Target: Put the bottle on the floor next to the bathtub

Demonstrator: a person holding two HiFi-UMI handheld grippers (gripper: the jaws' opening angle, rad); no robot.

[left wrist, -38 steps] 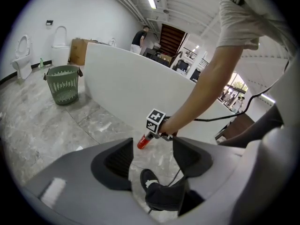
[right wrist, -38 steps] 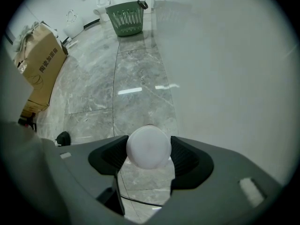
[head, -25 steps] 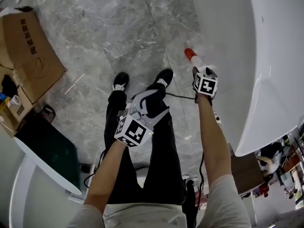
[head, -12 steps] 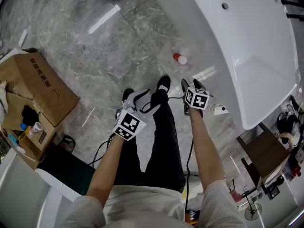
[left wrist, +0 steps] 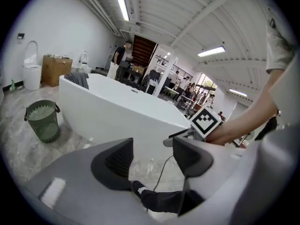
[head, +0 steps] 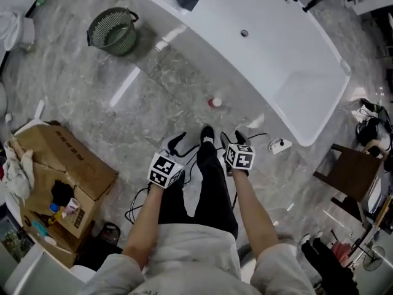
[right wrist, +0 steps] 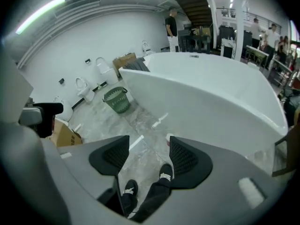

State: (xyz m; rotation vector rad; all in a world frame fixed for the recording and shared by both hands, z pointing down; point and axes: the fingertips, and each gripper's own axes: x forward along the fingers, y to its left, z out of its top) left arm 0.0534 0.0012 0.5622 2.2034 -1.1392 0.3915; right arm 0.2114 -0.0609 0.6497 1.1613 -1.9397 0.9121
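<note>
A small white bottle with a red cap (head: 215,102) stands on the grey marble floor, close to the side of the long white bathtub (head: 282,66). Nothing touches it. In the right gripper view its red top (right wrist: 168,138) peeks out beside the right jaw, far below. My right gripper (head: 232,142) is open and empty, held above the person's shoes, well back from the bottle. My left gripper (head: 175,147) is level with it on the left, also open and empty. Both gripper views show bare jaws, right (right wrist: 149,157) and left (left wrist: 152,159).
A green mesh basket (head: 112,29) stands on the floor far left of the tub. An open cardboard box (head: 67,171) with clutter lies at the left. A black cable and a white plug (head: 279,145) lie near the feet. A brown stool (head: 347,171) stands at the right.
The head view has risen and widened. The right gripper, down at the bottle a second ago, is now up and away from it; the bottle stays on the floor by the tub.
</note>
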